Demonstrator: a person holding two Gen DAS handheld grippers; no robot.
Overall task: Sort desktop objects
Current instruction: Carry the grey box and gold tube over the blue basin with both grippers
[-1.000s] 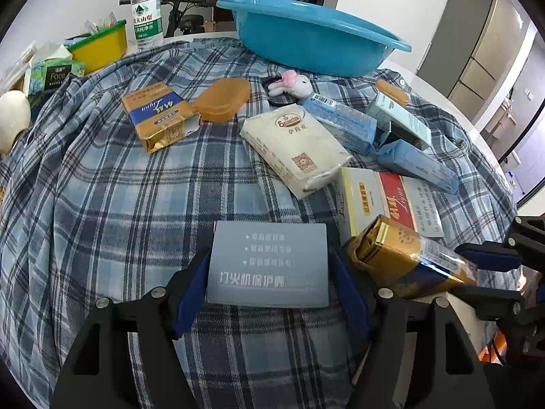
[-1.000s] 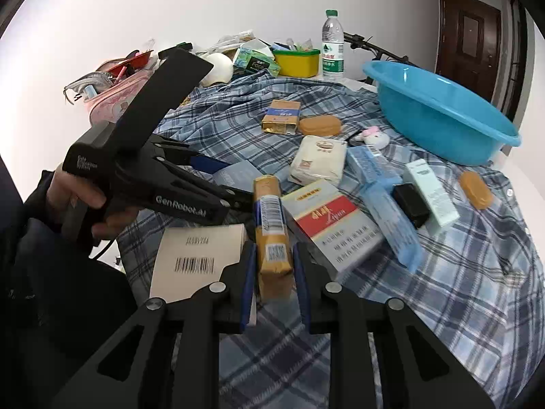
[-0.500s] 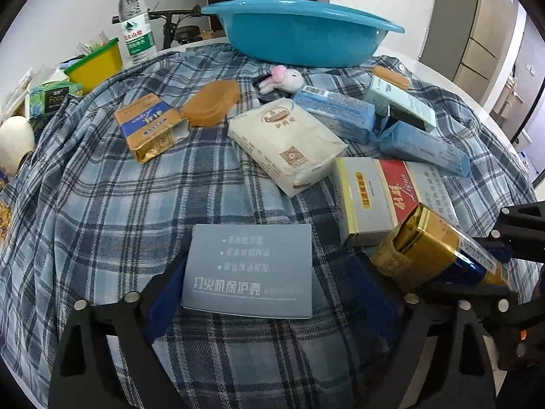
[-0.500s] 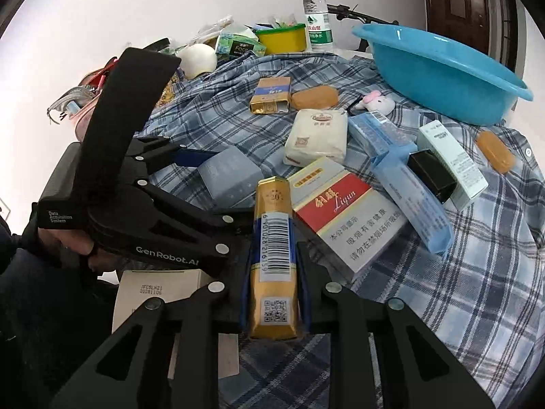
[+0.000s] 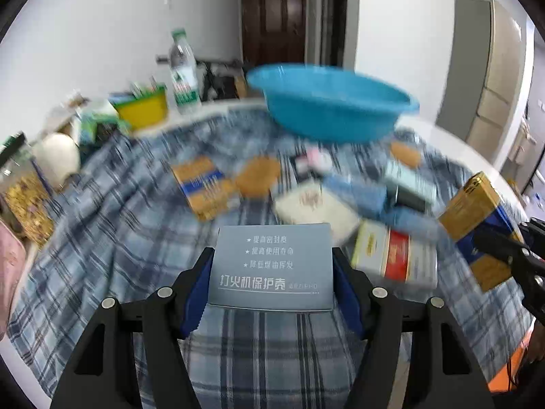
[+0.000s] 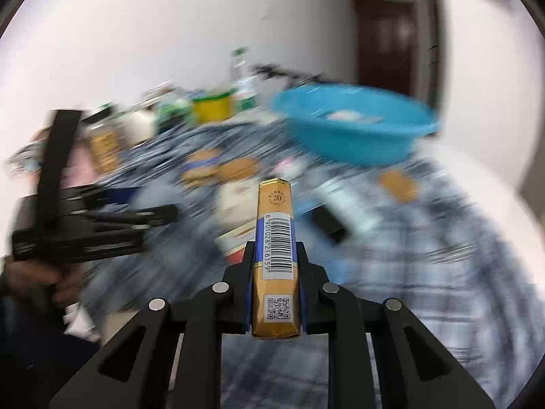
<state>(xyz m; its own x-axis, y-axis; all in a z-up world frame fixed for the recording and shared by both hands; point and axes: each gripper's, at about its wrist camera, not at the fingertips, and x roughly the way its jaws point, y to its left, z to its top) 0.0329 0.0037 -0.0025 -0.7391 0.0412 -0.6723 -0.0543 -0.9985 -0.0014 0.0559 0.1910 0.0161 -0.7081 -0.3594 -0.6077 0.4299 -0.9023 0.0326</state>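
Observation:
My left gripper [image 5: 272, 269] is shut on a grey-blue flat box [image 5: 272, 266] with white Chinese print, held above the checked cloth. My right gripper [image 6: 275, 266] is shut on a gold and blue carton [image 6: 276, 255] with a barcode, held up pointing toward the blue basin [image 6: 354, 133]. That carton also shows in the left wrist view [image 5: 477, 225] at the right edge, in the other gripper. The blue basin [image 5: 330, 109] stands at the back of the table. The left gripper's body shows in the right wrist view [image 6: 78, 225] at the left.
On the cloth lie a gold-blue pack [image 5: 201, 184], an orange soap case [image 5: 257, 175], a white pack [image 5: 315, 208], a red-white carton [image 5: 395, 255] and pale blue boxes [image 5: 361, 194]. A water bottle [image 5: 182, 71], a yellow tub [image 5: 143, 109] and clutter stand at the back left.
Both grippers have lifted and tilted up, each with its box; the views now blur and look more toward the basin. The left gripper closed on the grey-blue box.

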